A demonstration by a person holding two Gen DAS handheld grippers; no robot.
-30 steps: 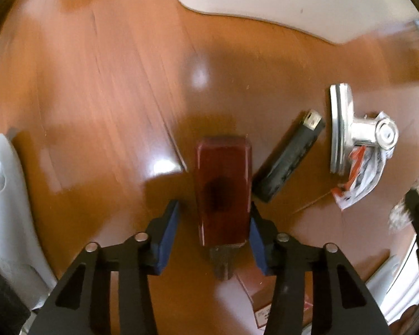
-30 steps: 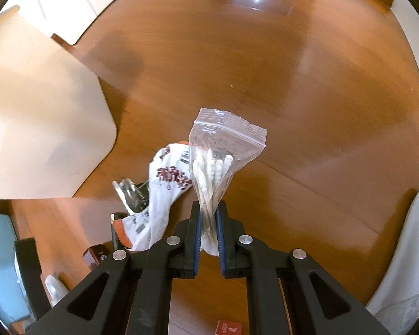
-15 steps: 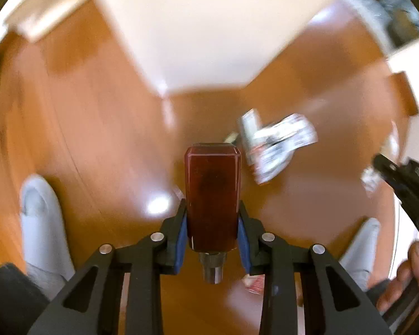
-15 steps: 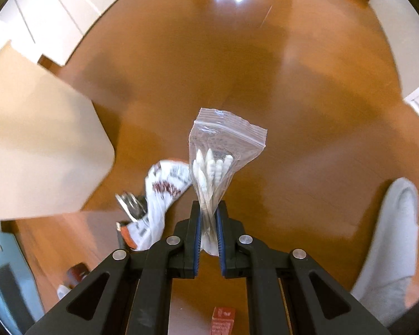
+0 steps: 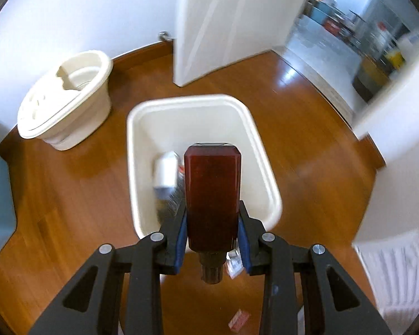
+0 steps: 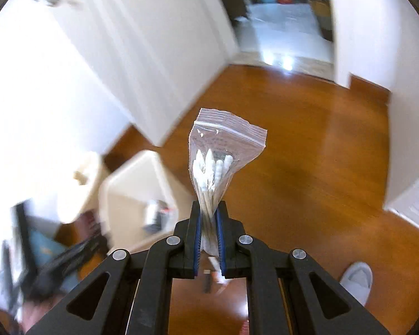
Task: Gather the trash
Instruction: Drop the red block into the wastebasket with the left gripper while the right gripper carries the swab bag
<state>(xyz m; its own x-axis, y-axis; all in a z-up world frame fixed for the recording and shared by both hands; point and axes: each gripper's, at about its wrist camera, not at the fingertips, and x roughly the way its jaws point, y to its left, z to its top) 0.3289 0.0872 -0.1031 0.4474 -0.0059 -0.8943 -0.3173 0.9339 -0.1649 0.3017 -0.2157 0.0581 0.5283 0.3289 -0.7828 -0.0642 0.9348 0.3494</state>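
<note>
My left claw [image 5: 212,240] clamped on dark red bottle [image 5: 212,195], held above white bin [image 5: 265,150] on wooden floor [image 5: 69,195]. My right claw [image 6: 209,231] pinched tight on clear zip bag of cotton swabs [image 6: 218,150], beside same bin, over floor.

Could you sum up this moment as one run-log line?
left claw: grips dark red bottle | right claw: grips swab bag | white bin: below bottle

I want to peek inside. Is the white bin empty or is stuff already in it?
Not empty. The white bin already holds some blurred trash at its bottom.
</note>
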